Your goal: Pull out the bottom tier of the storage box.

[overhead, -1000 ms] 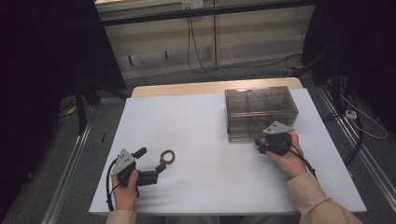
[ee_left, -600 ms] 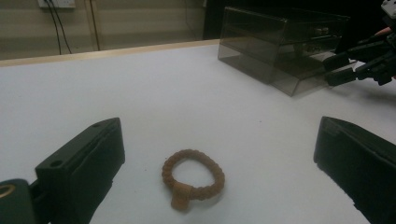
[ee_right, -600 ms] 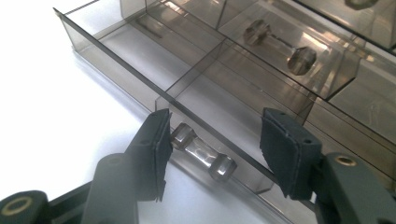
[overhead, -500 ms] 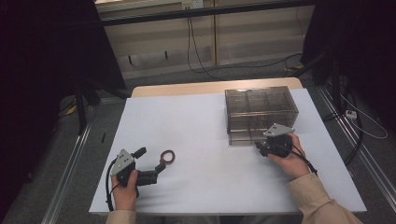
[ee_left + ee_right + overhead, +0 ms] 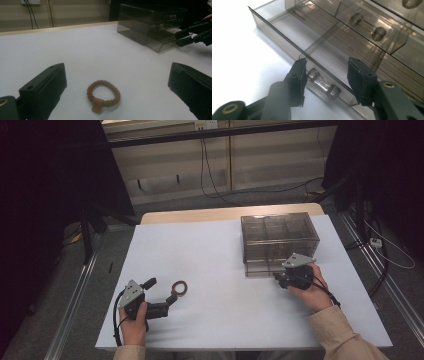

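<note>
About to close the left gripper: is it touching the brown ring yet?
Apart. The left gripper view shows the brown ring lying on the white table between the open left gripper, bare surface either side.

One camera looks down from high above the tabletop (image 5: pixel 215 245). Two ride low by the jaws; both see the clear box (image 5: pixel 279 242).

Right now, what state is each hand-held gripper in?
Left hand-held gripper: open, empty, jaws either side of the braided ring.
Right hand-held gripper: open, jaws astride the drawer handle, not clamped.
</note>
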### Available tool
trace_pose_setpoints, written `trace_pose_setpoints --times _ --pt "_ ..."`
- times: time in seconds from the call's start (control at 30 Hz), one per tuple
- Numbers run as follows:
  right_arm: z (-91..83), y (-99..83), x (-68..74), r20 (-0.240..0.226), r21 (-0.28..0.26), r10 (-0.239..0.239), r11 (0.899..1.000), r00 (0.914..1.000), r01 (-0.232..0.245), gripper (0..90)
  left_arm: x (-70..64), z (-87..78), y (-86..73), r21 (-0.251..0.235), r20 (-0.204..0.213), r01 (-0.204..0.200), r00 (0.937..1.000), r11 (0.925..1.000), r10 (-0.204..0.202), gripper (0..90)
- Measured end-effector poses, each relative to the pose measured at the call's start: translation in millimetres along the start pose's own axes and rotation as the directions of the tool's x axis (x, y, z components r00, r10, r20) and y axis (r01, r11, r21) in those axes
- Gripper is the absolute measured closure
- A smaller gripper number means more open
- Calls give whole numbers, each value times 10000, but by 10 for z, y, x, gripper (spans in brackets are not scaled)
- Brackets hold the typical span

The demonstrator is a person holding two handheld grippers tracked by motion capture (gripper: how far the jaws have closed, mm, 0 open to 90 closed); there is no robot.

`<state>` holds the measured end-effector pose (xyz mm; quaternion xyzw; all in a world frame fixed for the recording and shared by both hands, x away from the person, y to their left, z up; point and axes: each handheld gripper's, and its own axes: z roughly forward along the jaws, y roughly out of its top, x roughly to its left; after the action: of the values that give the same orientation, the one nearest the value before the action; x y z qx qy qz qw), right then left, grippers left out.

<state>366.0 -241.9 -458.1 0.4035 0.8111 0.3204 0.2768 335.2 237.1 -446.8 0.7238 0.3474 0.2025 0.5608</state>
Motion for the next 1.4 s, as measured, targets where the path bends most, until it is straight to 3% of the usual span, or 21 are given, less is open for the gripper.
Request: trace_pose_setpoints --times 0.13,0.3,0.83,0.97,1.1,1.3,1.4 --pt "-46 19 2 -259 -289 273 9992 9993 -280 617 -1 1 0 0 -9 -1 10000 10000 1 20" --pt "-68 15 -19 -390 -319 392 9987 9985 -405 637 -4 2 0 -4 -3 9 10000 10000 -9 20" --pt "-129 64 -55 -613 171 -194 9996 9979 204 678 2 6 0 3 -22 6 10000 10000 -6 20" --pt "-138 88 -90 -856 354 -266 9989 9960 297 684 2 10 -2 24 -23 -2 10000 10000 2 20" --pt "-127 97 -141 -947 721 -452 9960 9945 521 654 5 8 -2 19 -27 1 10000 10000 -1 20" --pt "-148 97 -132 -1370 723 -658 9945 9884 762 530 13 6 0 13 -65 -3 10000 10000 3 20" --pt "-123 96 -101 -1271 773 -973 9912 9871 1076 497 5 13 -2 17 -8 30 10000 10000 -30 20"
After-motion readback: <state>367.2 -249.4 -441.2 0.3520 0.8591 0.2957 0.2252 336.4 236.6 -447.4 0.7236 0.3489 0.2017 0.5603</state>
